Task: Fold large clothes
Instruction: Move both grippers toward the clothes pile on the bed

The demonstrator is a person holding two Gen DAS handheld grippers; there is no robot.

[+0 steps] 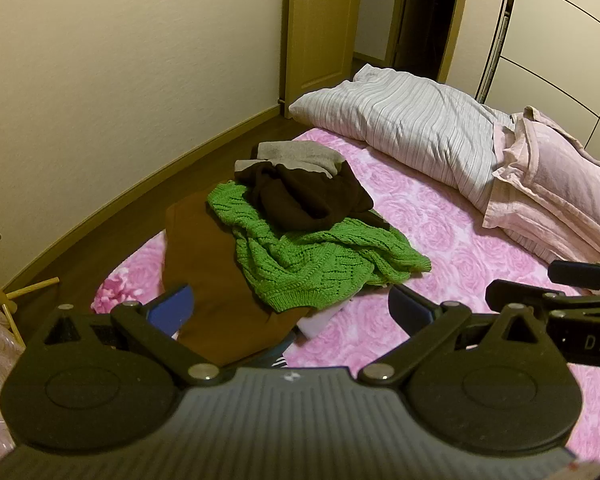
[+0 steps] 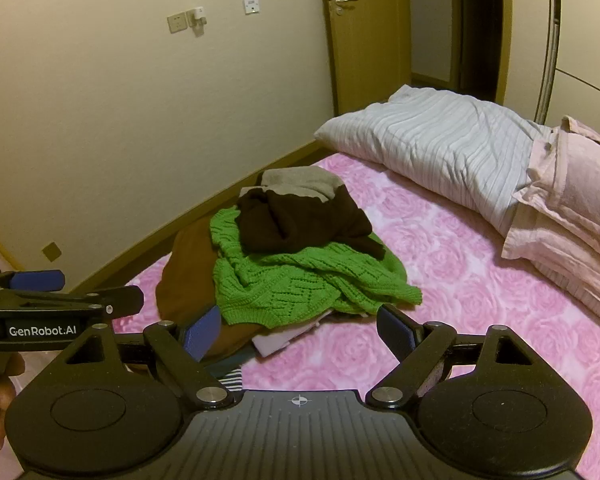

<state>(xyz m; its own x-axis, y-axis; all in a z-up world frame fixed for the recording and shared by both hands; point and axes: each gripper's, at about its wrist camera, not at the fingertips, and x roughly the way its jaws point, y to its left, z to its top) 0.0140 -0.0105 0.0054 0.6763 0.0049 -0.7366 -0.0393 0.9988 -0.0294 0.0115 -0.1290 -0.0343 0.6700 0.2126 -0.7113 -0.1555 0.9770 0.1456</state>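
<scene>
We hold our left gripper [image 1: 289,310] and right gripper [image 2: 297,330] with jaws spread wide, both empty, above the clothes pile [image 1: 300,240] on the bed [image 1: 460,240], touching nothing.

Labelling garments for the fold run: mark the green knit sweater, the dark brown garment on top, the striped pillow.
green knit sweater [image 1: 308,264], left wrist view, open-knit body
dark brown garment [image 1: 304,196], left wrist view, bunched middle
striped pillow [image 2: 440,144], right wrist view, top face

Bare pink bed [image 2: 440,280] lies open right of the clothes pile [image 2: 300,264]. Pillows [image 2: 460,148] block the far side; a wall [image 2: 119,120] closes the left.
</scene>
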